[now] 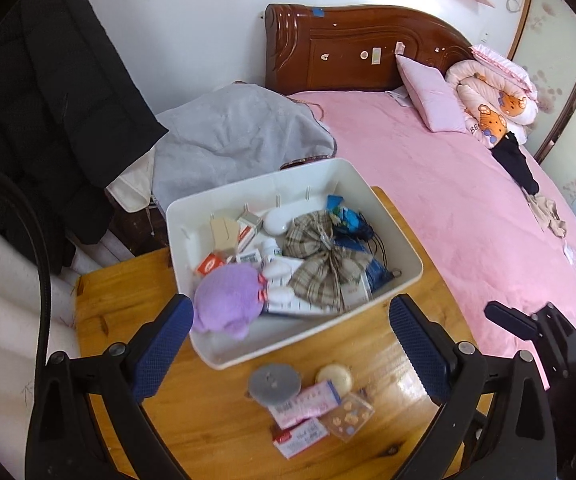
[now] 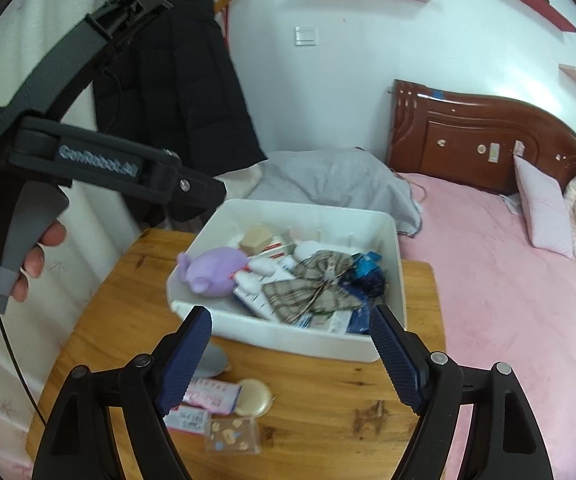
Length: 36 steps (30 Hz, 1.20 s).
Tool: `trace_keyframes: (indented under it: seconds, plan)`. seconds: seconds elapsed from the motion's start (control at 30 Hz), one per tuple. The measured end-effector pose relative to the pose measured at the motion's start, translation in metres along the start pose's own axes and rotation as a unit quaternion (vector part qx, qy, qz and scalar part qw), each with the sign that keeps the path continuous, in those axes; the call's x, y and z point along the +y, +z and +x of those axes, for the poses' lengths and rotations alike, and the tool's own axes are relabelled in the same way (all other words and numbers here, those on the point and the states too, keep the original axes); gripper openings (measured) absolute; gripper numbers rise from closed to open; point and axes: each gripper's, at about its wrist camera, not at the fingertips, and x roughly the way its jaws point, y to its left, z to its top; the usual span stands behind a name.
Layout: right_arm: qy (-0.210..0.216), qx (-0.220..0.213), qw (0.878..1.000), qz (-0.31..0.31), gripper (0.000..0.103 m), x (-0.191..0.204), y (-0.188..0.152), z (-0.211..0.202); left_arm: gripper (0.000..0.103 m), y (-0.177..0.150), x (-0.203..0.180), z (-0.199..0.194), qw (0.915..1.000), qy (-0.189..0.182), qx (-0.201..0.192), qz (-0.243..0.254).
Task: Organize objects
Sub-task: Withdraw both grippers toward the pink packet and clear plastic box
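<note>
A: The right gripper (image 2: 290, 354) hangs over the near edge of the wooden table (image 2: 328, 412) with its jaws spread wide and nothing between them. The left gripper (image 1: 291, 344) is just as wide and just as empty.

B: So what's left to put away?

A: A small heap on the table in front of the white bin (image 2: 392, 264): a round gold tin (image 2: 253, 397), a pink packet (image 2: 212, 396), a clear case (image 2: 232, 434), a grey disc (image 1: 274, 385) and a red and white box (image 1: 298, 436).

B: Which hand is better placed?

A: I'd say the left. In its view the heap lies below and between its fingers, nearer the camera than the bin. From the right wrist the heap sits low and to the left, partly behind the left finger (image 2: 186, 364). The packet's long side runs roughly across both views.
</note>
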Motion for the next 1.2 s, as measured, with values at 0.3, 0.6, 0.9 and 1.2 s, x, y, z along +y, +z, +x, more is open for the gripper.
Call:
trace_keyframes:
  seconds: [0.3,0.6,0.9,1.2]
  plan:
    - [0.017,0.05,0.998,-0.028,0.082,0.027,-0.062,0.023,0.1,-0.069,0.004,0.017,0.9963,-0.036,0.066,0.04]
    - [0.023,0.106,0.993,-0.047,0.082,0.046,-0.13,0.045,0.1,-0.144,-0.009,0.061,0.9737,-0.07,0.149,0.158]
    - [0.027,0.11,0.992,-0.062,0.082,0.064,-0.157,0.061,0.1,-0.179,-0.026,0.107,0.9405,-0.098,0.193,0.262]
    - [-0.01,0.1,0.99,-0.099,0.082,0.077,-0.169,0.08,0.096,-0.187,-0.031,0.13,0.9215,-0.134,0.212,0.296]
